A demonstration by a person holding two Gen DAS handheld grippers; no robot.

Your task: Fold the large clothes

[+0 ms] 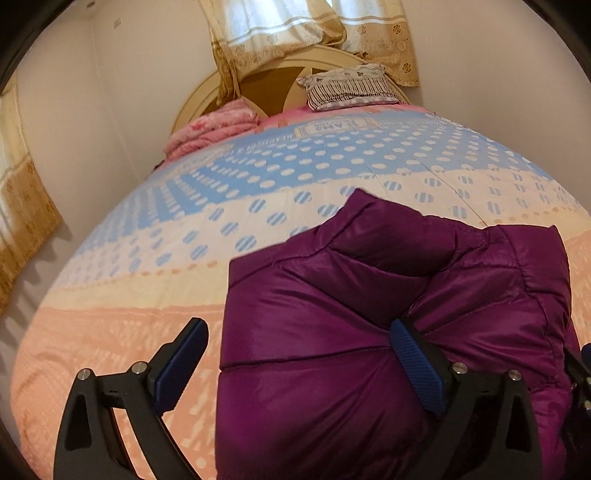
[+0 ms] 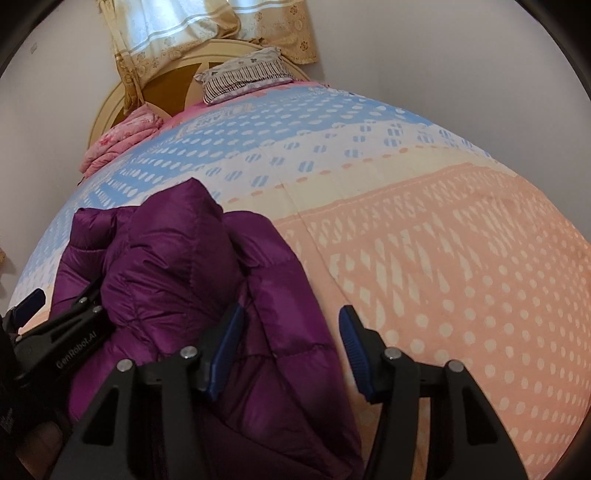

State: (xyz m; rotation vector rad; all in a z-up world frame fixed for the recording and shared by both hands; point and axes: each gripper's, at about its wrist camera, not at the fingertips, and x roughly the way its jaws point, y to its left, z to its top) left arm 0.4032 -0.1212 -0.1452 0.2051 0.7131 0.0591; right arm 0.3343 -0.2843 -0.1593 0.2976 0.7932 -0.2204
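Note:
A purple puffer jacket point(image 1: 369, 314) lies folded in a thick bundle on the bed. My left gripper point(image 1: 301, 365) stands wide open at its left edge: the right pad rests on the padding and the left pad hangs over the bedspread. The jacket point(image 2: 207, 277) shows in the right wrist view too, where my right gripper point(image 2: 290, 350) is about half open across its right edge. There the left finger lies over the fabric and the right finger stays just clear of it. The left gripper point(image 2: 62, 301) appears at that view's left side, one finger tucked against the bundle.
The bedspread point(image 1: 147, 295), blue, cream and peach with dots, covers the whole bed. A striped pillow point(image 1: 351, 88) and a folded pink blanket point(image 1: 214, 129) sit by the round headboard point(image 1: 192, 99). Curtains point(image 1: 295, 33) hang behind, and a wall runs along the left.

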